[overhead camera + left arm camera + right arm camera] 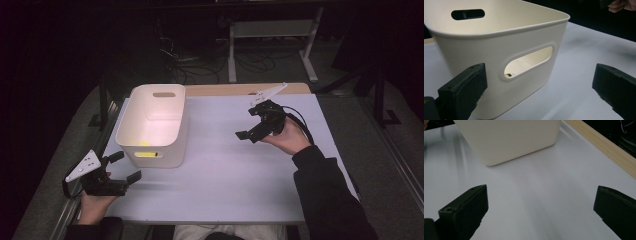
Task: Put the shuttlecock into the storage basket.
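Nearest to us, at the bottom of the high view, our two forearms come in over the near edge of the desk (pixel 225 170), a pale, bare surface with a wooden strip along its far edge. We go on from the largest thing to the smallest.

On the left half of the desk, toward the far edge, stands a cream plastic bin (pixel 152 125), upright and open at the top, with a slot handle cut into each end wall. Through the near slot, in the left gripper view, we see a small yellow object (pixel 509 74) lying on the bin's floor; we cannot tell what it is.

Our left tool (pixel 120 167) hovers near the front left corner of the desk, just short of the bin's near end wall, its jaws spread wide and holding nothing. Our right tool (pixel 250 127) is raised over the right half, well apart from the bin, pointed toward it, jaws likewise spread and empty.

We judge that the work is at the approach: both tools are open and aimed at the bin, neither touching it. The next move probably calls for closing in on the bin's walls or handle slots, squarely from both sides so it does not tip.
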A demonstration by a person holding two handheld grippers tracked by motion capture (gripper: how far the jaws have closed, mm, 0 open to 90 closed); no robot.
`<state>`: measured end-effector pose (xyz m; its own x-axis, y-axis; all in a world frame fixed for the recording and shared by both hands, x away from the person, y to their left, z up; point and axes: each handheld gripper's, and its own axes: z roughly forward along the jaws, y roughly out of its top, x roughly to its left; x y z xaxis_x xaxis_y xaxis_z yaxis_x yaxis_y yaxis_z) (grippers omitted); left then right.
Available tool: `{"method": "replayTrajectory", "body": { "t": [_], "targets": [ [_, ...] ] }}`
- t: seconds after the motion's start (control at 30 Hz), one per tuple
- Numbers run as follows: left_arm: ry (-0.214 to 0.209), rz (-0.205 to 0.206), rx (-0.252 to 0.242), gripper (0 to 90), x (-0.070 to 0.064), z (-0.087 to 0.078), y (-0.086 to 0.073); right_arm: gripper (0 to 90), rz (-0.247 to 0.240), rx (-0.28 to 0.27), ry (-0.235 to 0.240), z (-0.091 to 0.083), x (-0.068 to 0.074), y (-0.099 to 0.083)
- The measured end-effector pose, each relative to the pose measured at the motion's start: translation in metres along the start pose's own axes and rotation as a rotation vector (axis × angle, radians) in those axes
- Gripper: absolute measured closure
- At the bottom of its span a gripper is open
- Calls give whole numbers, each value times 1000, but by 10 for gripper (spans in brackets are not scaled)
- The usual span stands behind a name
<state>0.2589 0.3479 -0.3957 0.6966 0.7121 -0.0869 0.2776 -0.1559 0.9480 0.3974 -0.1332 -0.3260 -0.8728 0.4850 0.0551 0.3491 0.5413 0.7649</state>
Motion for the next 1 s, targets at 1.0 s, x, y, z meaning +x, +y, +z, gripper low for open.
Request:
{"method": "replayTrajectory", "body": {
  "t": [1.0],
  "targets": [
    [4,-2,4,0,0,0,0,0,55,-16,5,-3,-2,-45]
  ]
}}
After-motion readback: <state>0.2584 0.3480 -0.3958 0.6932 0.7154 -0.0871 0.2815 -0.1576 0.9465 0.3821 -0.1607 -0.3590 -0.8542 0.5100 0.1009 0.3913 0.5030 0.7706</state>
